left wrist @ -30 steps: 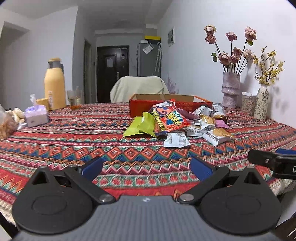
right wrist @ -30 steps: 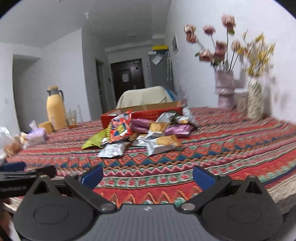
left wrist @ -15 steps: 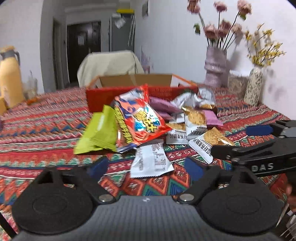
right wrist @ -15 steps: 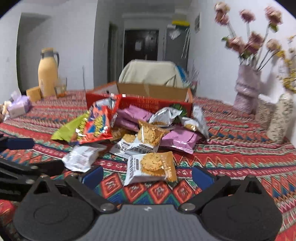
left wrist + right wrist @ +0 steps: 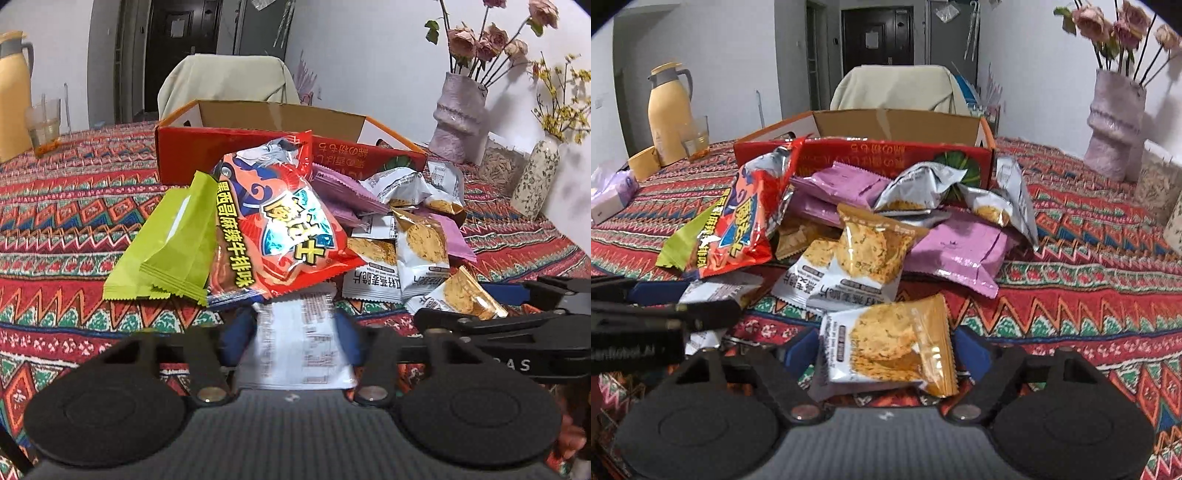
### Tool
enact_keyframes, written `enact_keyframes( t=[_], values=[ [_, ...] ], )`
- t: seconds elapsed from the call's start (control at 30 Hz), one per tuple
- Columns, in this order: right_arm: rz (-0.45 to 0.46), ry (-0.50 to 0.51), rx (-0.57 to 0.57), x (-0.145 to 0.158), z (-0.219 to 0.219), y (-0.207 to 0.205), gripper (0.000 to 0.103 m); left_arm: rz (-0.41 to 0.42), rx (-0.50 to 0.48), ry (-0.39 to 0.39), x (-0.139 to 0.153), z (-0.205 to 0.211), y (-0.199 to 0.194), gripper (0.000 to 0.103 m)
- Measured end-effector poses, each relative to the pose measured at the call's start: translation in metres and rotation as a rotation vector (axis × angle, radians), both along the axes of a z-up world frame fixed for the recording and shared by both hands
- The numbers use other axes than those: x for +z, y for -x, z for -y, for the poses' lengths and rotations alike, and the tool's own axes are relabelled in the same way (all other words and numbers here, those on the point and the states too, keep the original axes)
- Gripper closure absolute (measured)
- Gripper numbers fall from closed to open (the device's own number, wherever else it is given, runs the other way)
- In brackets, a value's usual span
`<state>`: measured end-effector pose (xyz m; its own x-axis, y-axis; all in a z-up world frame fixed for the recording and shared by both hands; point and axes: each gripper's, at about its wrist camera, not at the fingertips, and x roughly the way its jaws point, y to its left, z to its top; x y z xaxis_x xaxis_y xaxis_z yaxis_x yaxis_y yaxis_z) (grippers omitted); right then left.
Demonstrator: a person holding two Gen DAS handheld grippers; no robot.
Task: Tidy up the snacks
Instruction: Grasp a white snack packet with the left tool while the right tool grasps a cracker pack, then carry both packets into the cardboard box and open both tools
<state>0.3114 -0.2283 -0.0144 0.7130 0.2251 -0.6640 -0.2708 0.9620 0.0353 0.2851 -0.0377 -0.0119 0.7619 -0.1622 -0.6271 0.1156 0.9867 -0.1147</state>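
On the bench (image 5: pixel 66 229), loose snacks lay heaped before the open box (image 5: pixel 280 122), presumably their destination. The left claw (image 5: pixel 291 332) was closing around a white packet (image 5: pixel 295 343), the right claw (image 5: pixel 886 350) around a cracker packet (image 5: pixel 890 339) (pads not yet clearly pressing either). A second earlier both claws stood wide, well back from the pile; now each straddled its own packet.

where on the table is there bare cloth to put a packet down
Bare cloth lies left of the green packet, toward the glass, and right of the purple packet, toward the vase. In front of the red box the snack pile crowds everything.
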Motion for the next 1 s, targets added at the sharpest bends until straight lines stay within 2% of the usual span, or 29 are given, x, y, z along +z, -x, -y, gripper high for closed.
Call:
enact_keyframes(
  t=[0.1,0.37,0.53,0.87,1.0],
  values=[
    [0.004,0.0,0.009,0.002,0.0,0.008,0.035,-0.007,-0.014,0.033,0.003,-0.002,0.01,0.058],
    [0.044,0.003,0.013,0.015,0.007,0.06,0.035,0.042,-0.052,0.045,0.018,-0.011,0.073,0.058],
    [0.075,-0.01,0.01,0.026,0.01,0.093,0.035,0.114,-0.048,0.032,0.032,-0.018,0.105,0.058],
    [0.169,-0.051,0.025,0.05,0.009,0.119,0.035,0.223,-0.009,0.035,0.061,-0.038,0.127,0.058],
    [0.199,-0.095,0.052,0.067,0.013,0.117,0.035,0.302,-0.01,0.015,0.09,-0.052,0.118,0.058]
  ],
)
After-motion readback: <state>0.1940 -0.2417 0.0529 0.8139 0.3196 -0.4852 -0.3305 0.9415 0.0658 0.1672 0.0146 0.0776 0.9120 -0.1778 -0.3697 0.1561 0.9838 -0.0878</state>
